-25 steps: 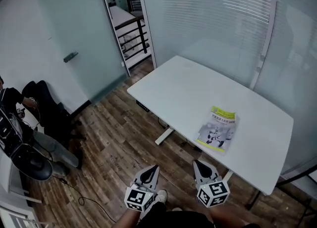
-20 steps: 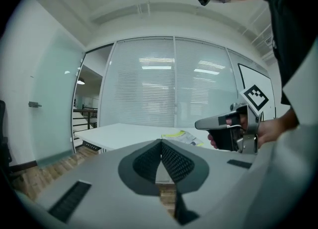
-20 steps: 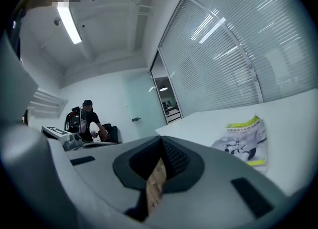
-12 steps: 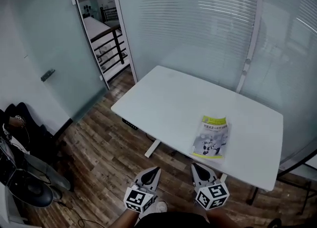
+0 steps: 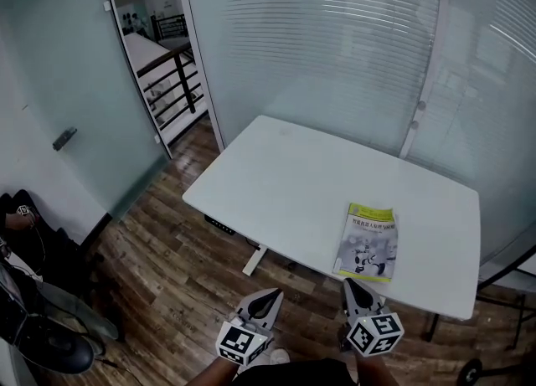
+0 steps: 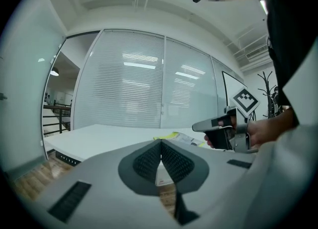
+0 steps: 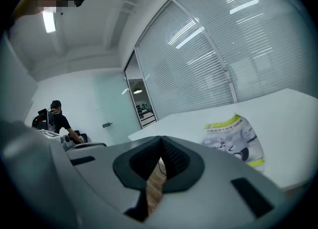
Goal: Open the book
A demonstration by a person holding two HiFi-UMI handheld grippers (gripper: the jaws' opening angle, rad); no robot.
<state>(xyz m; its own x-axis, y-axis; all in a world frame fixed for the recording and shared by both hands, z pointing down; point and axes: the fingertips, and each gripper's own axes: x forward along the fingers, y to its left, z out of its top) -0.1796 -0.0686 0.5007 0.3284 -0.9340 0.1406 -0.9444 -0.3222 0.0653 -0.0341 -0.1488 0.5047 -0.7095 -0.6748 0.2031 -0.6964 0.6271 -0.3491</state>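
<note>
A closed book (image 5: pixel 367 242) with a white cover and yellow-green bands lies flat near the front right of the white table (image 5: pixel 293 183). Both grippers hang short of the table's front edge, over the wooden floor. My left gripper (image 5: pixel 273 295) is shut with nothing in it, left of the book. My right gripper (image 5: pixel 352 283) is shut and empty, just in front of the book's near edge. The right gripper view has the book (image 7: pixel 234 134) ahead to the right of the gripper (image 7: pixel 161 138). The left gripper view shows the book (image 6: pixel 171 135) beyond the closed tips (image 6: pixel 161 142).
Glass walls with blinds (image 5: pixel 352 49) stand behind and right of the table. A glass door (image 5: pixel 75 100) is at the left. A person (image 7: pixel 57 118) sits at a desk far left, with dark chairs (image 5: pixel 33 326) on the wooden floor (image 5: pixel 167 284).
The view has swung right and come nearer the table. The book now sits just ahead of my right gripper. Both grippers have stayed shut and shifted right.
</note>
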